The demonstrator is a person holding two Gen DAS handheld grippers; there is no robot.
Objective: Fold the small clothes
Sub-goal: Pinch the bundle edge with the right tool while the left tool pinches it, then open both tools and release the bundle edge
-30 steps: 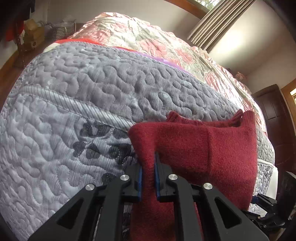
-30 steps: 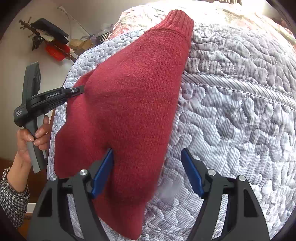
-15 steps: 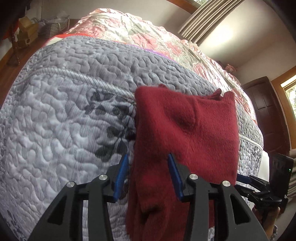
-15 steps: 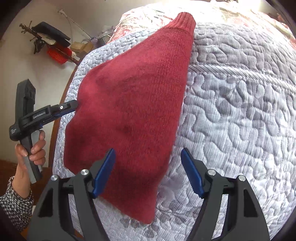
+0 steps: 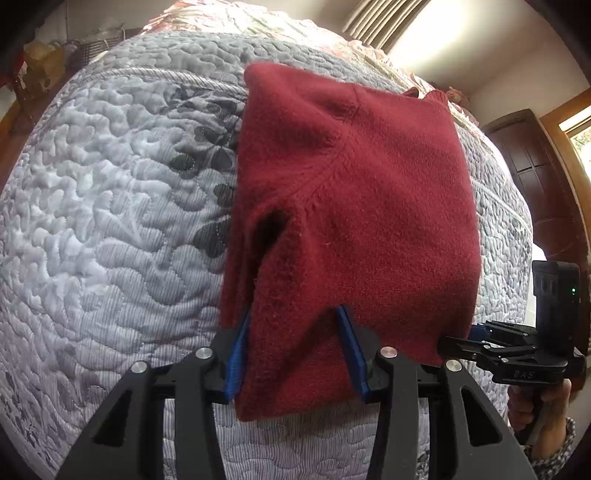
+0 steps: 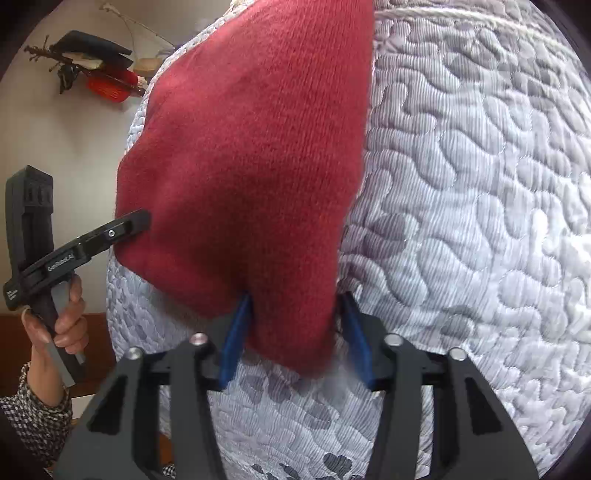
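A dark red knitted sweater [image 5: 369,203] lies folded on the grey quilted bedcover [image 5: 110,221]. My left gripper [image 5: 293,354] is open, its blue pads on either side of the sweater's near edge, where a loose fold gapes. In the same view, my right gripper [image 5: 476,338] touches the sweater's near right corner. In the right wrist view the sweater [image 6: 258,147] runs away as a long tapering shape. My right gripper [image 6: 295,339] is open around its near corner. My left gripper [image 6: 144,221] meets the sweater's left edge.
The quilt [image 6: 461,221] extends widely to the right of the sweater. A floral bedspread [image 5: 295,14] lies beyond it, with curtains [image 5: 384,22] and a dark wooden door [image 5: 535,166] behind. A hand [image 6: 66,325] with a checked sleeve holds the left gripper near the bed's edge.
My left gripper let go of the sweater and opened; the sweater settled flat on the quilt. My right gripper moved in over the near corner, its fingers now closer together.
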